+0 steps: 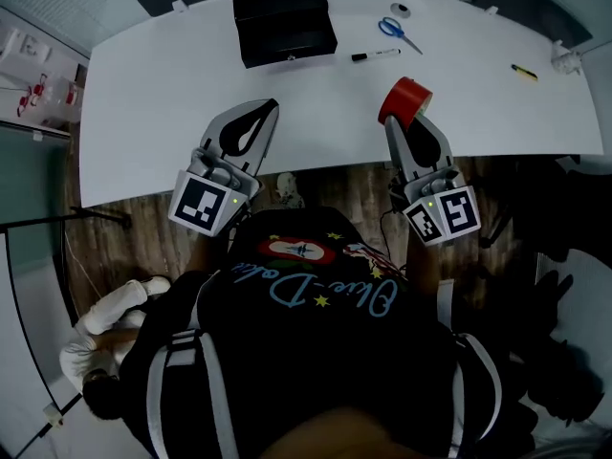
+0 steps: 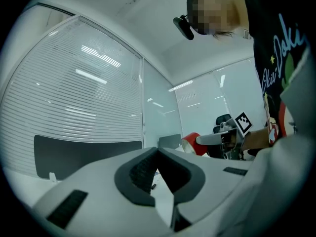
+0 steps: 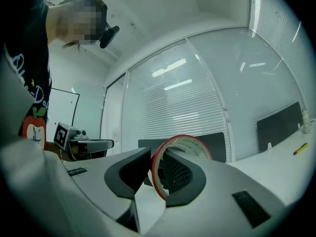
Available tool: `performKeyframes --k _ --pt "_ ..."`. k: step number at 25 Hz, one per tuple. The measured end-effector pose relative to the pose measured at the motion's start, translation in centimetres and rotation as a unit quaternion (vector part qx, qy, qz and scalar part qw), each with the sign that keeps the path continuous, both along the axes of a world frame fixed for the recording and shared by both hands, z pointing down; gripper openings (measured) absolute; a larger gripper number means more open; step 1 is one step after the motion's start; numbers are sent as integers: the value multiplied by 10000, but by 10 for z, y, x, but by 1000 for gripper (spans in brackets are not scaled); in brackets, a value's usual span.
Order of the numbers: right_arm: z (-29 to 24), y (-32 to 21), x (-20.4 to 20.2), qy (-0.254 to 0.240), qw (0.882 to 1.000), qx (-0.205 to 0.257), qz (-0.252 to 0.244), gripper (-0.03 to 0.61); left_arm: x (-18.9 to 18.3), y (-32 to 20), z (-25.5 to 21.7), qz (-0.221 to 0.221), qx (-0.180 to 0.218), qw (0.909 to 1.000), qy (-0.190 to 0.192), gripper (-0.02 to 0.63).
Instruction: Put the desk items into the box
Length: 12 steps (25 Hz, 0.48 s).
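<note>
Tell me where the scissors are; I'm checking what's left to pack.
In the head view the scissors lie on the far side of the table, beyond the black marker, right of the black box.

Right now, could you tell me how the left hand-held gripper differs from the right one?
The left hand-held gripper is empty; the right hand-held gripper clamps a red tape roll. The left's jaws meet tip to tip; the right's are held apart by the roll. Both reach over the white table's near edge.
</note>
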State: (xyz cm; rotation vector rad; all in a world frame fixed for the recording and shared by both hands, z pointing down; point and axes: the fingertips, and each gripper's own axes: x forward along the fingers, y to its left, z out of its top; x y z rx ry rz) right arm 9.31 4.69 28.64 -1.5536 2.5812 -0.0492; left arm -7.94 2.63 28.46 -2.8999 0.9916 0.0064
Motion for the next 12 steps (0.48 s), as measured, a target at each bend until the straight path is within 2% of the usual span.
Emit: performKeyframes --k 4,12 --pt "-3 -25 -4 135 9999 -2 -97 86 0 -19 -3 43 34 9999 110 0" --pt "-2 -68 -20 240 9989 -41 -389 86 -16 -51 7 -259 -77 9996 125 0"
